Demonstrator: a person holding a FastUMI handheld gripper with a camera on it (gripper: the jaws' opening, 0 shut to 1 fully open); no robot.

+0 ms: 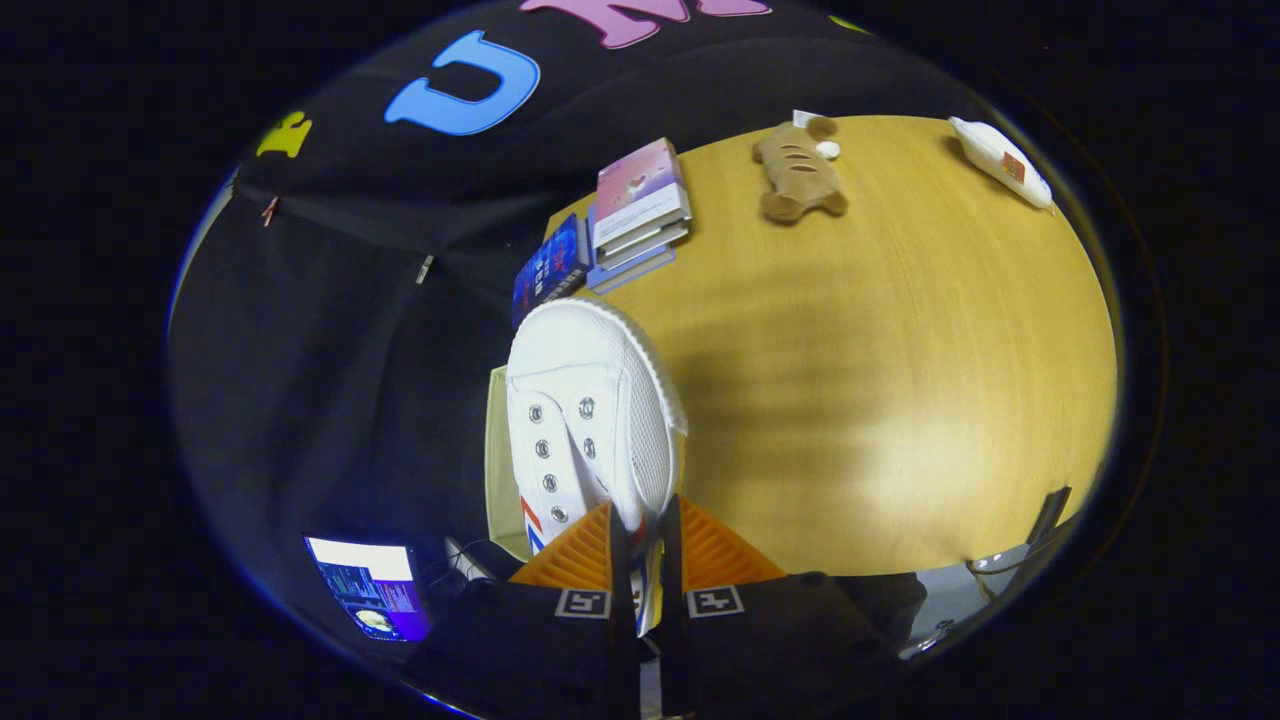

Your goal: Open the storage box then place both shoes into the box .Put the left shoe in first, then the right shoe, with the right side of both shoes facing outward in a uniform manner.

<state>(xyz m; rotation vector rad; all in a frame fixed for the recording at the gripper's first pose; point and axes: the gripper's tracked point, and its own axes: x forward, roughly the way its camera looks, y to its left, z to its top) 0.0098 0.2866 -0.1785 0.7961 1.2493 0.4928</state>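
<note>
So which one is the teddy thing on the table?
Look across the big yellow wooden table, far beyond the fingers shut on the white shoe. Past the stack of books lies a small brown plush toy, the only soft, furry thing there.

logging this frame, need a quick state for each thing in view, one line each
gripper: shut on the white shoe's side wall
white shoe: held between the fingers, lifted, toe pointing away
stack of books: closed, piled flat at the table's far edge
plush toy: lying on the table
white packet: lying on the table, looks sealed
screen: lit
</note>
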